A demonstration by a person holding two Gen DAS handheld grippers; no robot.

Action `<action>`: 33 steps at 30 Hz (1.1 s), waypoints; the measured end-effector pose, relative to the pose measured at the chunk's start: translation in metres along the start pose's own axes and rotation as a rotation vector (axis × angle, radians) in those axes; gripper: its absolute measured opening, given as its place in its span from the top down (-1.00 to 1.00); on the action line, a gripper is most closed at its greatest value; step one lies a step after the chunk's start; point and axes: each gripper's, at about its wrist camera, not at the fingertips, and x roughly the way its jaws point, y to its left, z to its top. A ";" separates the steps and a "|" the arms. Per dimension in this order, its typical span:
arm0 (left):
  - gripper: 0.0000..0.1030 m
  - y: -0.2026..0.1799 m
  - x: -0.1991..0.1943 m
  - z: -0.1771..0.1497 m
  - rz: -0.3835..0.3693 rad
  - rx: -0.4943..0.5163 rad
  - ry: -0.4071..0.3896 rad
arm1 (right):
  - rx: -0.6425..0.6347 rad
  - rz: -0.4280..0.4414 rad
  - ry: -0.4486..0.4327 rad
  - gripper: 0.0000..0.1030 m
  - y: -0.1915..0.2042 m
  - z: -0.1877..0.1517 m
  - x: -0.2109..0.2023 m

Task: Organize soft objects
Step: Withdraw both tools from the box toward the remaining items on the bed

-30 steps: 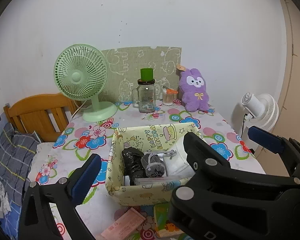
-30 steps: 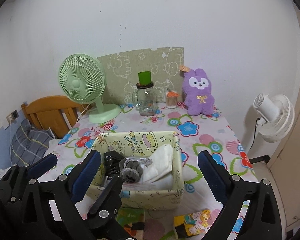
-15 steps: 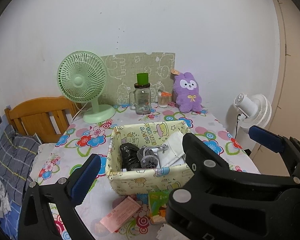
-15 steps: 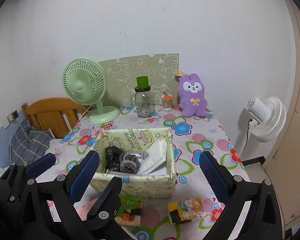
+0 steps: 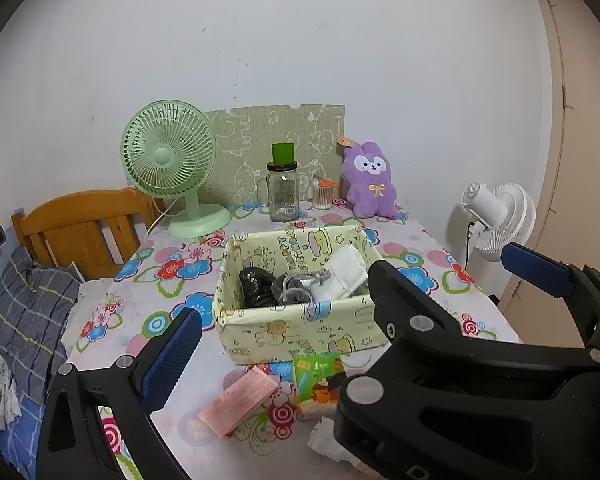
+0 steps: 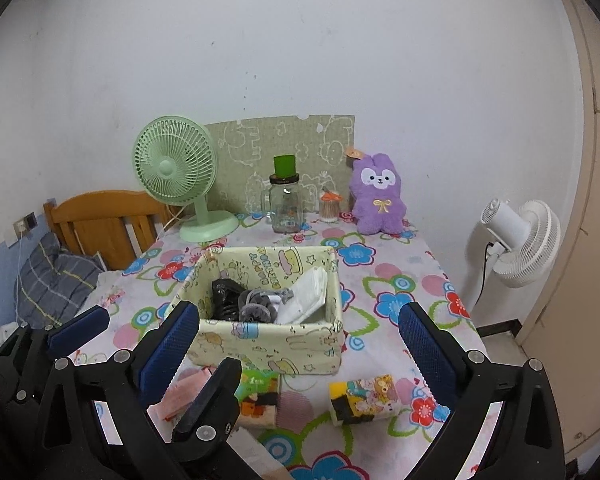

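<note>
Left tool (image 5: 352, 308) spread wide; right tool (image 6: 300, 344) spread wide, both empty.

Soft, even indoor light is filling both views, leaving the white wall (image 6: 340, 60) pale and slightly bluish. Shadows are lying faint and diffuse; nothing is glaring. Fisheye distortion is bending the door frame (image 5: 556, 120) at the right edge, and dark vignetting is cutting all 4 corners. The near gripper bodies are looking slightly soft.

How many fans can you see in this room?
2: a green desk fan on the floral table's far left corner, and a white fan standing off the table to the right. Others may be out of view.
</note>
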 end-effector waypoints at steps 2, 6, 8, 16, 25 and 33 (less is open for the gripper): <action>-0.99 -0.001 -0.002 -0.004 0.002 0.001 0.000 | -0.002 -0.003 0.001 -0.97 0.001 -0.004 -0.002; -0.99 0.000 -0.003 -0.012 0.001 -0.002 0.006 | -0.004 0.002 0.007 -0.97 0.001 -0.011 -0.004; -1.00 0.001 -0.003 -0.016 0.001 -0.006 0.011 | -0.005 0.007 0.014 -0.97 0.002 -0.015 -0.004; -0.99 0.003 -0.003 -0.025 0.007 0.003 0.015 | -0.002 0.029 0.025 -0.97 0.006 -0.027 -0.001; -0.99 0.007 0.008 -0.046 -0.013 0.010 0.053 | -0.005 0.018 0.061 -0.96 0.009 -0.047 0.007; -0.99 0.010 0.022 -0.070 -0.031 0.001 0.100 | 0.010 0.042 0.123 -0.96 0.009 -0.074 0.024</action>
